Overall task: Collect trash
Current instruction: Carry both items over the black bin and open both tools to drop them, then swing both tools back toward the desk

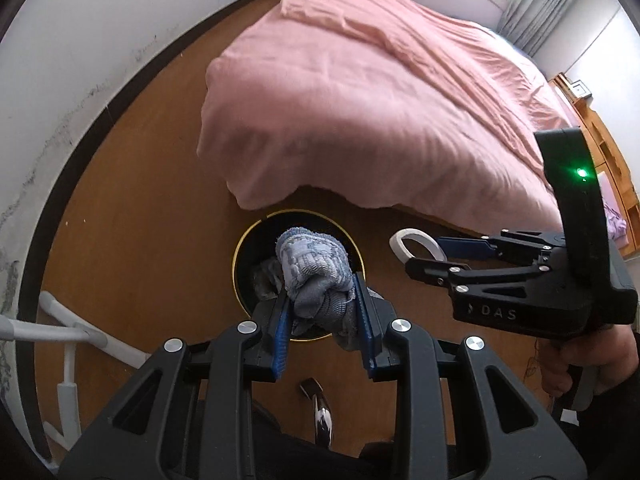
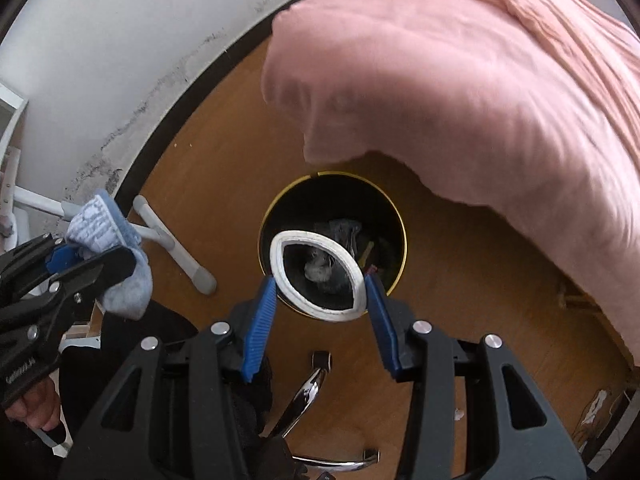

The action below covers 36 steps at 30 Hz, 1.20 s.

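A black bin with a gold rim (image 1: 236, 256) (image 2: 402, 224) stands on the wooden floor beside the bed, with grey rubbish lying in it. My left gripper (image 1: 322, 300) is shut on a crumpled blue-grey sock (image 1: 310, 264) and hangs right above the bin's mouth. In the right wrist view the same sock (image 2: 106, 232) shows at the far left in the left gripper (image 2: 90, 258). My right gripper (image 2: 320, 284) is shut on a white tape ring (image 2: 316, 276), squeezed into an oval over the bin. From the left wrist view that ring (image 1: 416, 242) is just right of the bin.
A bed under a pink cover (image 1: 380, 92) (image 2: 480, 80) overhangs the floor behind the bin. A white wall with a dark skirting board (image 1: 68, 168) curves along the left. A white metal stand (image 1: 80, 332) (image 2: 172, 240) rests on the floor. Chrome chair legs (image 2: 304, 396) lie below the grippers.
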Each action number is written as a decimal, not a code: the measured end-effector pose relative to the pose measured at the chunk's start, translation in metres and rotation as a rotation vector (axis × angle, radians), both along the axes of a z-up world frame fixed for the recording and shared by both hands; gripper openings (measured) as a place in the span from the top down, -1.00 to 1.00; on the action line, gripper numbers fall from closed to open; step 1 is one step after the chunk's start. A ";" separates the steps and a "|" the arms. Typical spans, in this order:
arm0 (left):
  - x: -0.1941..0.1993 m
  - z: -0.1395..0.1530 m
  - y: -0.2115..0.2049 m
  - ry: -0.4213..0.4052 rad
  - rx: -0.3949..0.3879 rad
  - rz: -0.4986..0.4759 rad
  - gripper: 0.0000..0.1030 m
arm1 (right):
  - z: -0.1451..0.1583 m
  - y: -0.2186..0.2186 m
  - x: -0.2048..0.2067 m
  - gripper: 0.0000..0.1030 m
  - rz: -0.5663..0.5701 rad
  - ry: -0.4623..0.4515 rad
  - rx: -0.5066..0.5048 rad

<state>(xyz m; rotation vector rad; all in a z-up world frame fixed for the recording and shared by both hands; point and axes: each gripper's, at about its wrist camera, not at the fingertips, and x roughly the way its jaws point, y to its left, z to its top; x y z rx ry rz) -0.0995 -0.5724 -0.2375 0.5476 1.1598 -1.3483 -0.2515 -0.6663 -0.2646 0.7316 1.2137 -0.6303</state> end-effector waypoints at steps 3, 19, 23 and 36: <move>0.001 -0.014 -0.007 0.008 0.029 0.006 0.47 | -0.012 -0.006 0.000 0.11 -0.003 0.007 0.020; 0.001 -0.028 -0.034 0.047 0.057 -0.020 0.40 | -0.007 -0.037 0.008 0.09 -0.036 -0.032 0.021; -0.003 -0.030 -0.037 0.039 0.060 -0.027 0.07 | 0.002 -0.041 0.007 -0.14 -0.053 -0.043 -0.001; -0.008 0.002 -0.021 -0.012 0.009 0.005 -0.63 | 0.031 -0.031 -0.003 -0.30 -0.061 -0.066 -0.042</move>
